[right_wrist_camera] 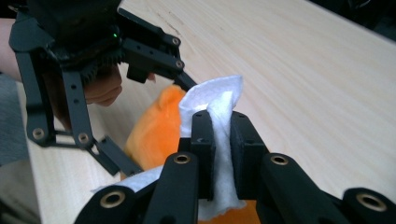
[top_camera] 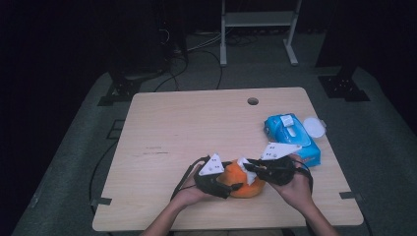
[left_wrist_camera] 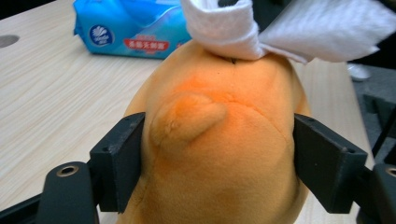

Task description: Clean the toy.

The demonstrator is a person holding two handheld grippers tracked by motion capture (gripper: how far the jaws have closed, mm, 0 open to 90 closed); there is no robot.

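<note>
We are clamping the orange plush toy [left_wrist_camera: 219, 140] in the left gripper [top_camera: 216, 179] at the table's [top_camera: 196, 123] near edge | right gripper [right_wrist_camera: 219, 154] is pinching the white wipe [right_wrist_camera: 217, 107] | wipe is touching the toy's top, directly ahead of the right jaws.

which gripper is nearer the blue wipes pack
Right. The right gripper, pinching a white wipe, sits just beside the blue wipes pack; the left gripper clamps the orange plush toy farther away.
</note>
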